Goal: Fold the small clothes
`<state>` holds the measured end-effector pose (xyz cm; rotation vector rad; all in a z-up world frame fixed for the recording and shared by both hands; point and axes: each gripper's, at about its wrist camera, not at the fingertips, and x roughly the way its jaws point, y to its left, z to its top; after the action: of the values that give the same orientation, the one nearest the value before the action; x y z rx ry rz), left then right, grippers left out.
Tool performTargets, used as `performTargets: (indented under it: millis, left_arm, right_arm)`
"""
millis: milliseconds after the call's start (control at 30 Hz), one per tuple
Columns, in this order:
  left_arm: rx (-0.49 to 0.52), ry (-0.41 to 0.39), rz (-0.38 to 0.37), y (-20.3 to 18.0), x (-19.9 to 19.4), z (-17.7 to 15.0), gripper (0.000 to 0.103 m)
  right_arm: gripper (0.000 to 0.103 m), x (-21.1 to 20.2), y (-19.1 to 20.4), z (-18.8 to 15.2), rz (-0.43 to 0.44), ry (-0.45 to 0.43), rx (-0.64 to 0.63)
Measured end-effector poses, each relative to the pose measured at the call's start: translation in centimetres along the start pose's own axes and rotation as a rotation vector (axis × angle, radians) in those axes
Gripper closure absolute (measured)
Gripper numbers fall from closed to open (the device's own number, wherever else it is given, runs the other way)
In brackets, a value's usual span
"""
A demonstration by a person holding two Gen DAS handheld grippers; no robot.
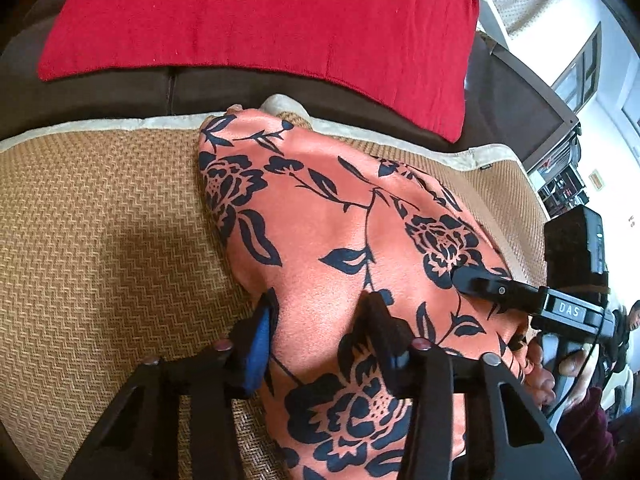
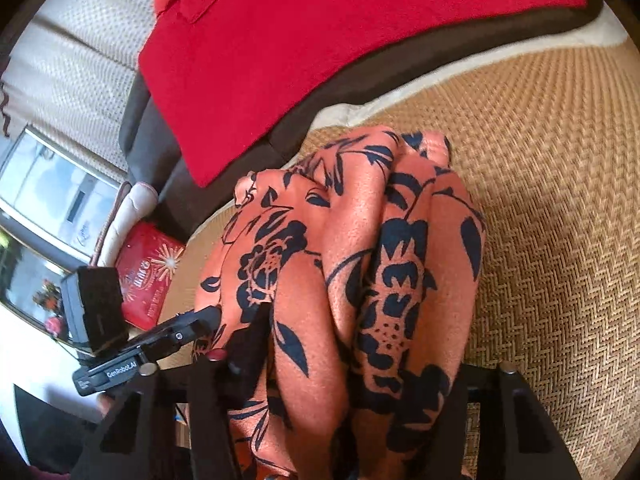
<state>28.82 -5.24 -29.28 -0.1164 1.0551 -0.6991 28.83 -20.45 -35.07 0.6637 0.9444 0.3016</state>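
An orange garment with a black flower print [image 1: 340, 216] lies bunched on a woven tan mat [image 1: 100, 240]. My left gripper [image 1: 320, 300] straddles its near part. Its blue-padded finger [image 1: 260, 332] sits at the cloth's left edge and the other finger [image 1: 380, 324] rests on the fabric, with a mound of cloth between the parted jaws. My right gripper [image 1: 480, 280] lies on the garment's right side. In the right wrist view the garment [image 2: 360, 240] is gathered in folds between the right gripper [image 2: 352, 340] jaws and hides one finger. The left gripper [image 2: 200, 318] touches the cloth's left edge.
A red cloth [image 1: 260, 20] is draped over the dark brown sofa back [image 1: 120, 92] behind the mat. The mat has a cream border [image 1: 100, 126]. A red tin [image 2: 148, 280] lies beside the sofa under a window [image 2: 48, 192]. A hand [image 1: 540, 364] holds the right gripper.
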Motion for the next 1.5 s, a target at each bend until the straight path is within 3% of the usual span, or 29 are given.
performTargets:
  millis: [367,467,567,633,767,833,967,1100,1200,1267,1400,1500]
  left_arm:
    - [-0.008,-0.104,0.064,1.6,-5.0,-0.4,0.061]
    - [-0.015,-0.06,0.147,2.3,-4.3,-0.9,0.061]
    - [0.05,-0.005,0.315,2.1,-2.3,-1.4,0.055]
    - [0.076,-0.012,0.34,1.7,-2.4,-1.4,0.053]
    - [0.101,-0.098,0.343,0.8,-5.2,-1.7,0.036]
    - [0.099,-0.135,0.362,0.3,-6.5,-2.1,0.033]
    - [0.101,-0.147,0.386,-0.4,-7.7,-3.9,0.022]
    - [0.116,-0.043,0.461,-0.7,-5.0,-5.2,0.022]
    - [0.105,0.03,0.487,0.0,-2.3,-5.9,0.021]
    - [0.09,0.014,0.492,-0.1,-2.9,-5.6,0.021]
    - [0.103,-0.101,0.573,-1.8,-7.2,-6.7,0.021]
    - [0.1,-0.171,0.612,-4.1,-10.9,-8.3,0.02]
  right_arm:
    - [0.056,-0.5,5.5,-0.2,0.058,-0.099,-0.085]
    - [0.056,1.1,5.8,-0.3,0.043,-0.065,-0.082]
    - [0.048,3.9,4.6,-0.7,-0.044,0.029,-0.039]
    - [0.045,4.1,4.1,-0.6,-0.041,0.039,-0.004]
    - [0.045,0.0,5.3,-0.7,-0.104,-0.065,-0.06]
    - [0.045,-2.5,6.5,-1.2,-0.119,-0.15,-0.111]
    - [0.048,-4.9,8.7,-2.6,-0.034,-0.236,-0.151]
    - [0.063,-3.1,10.5,-4.6,-0.046,-0.161,-0.208]
    - [0.069,0.7,8.1,-5.5,-0.132,-0.019,-0.113]
    - [0.074,0.9,8.0,-5.6,-0.146,-0.039,-0.095]
    - [0.071,-2.4,9.0,-6.3,-0.101,-0.084,-0.064]
    - [0.07,-5.5,10.4,-7.5,-0.128,-0.124,-0.112]
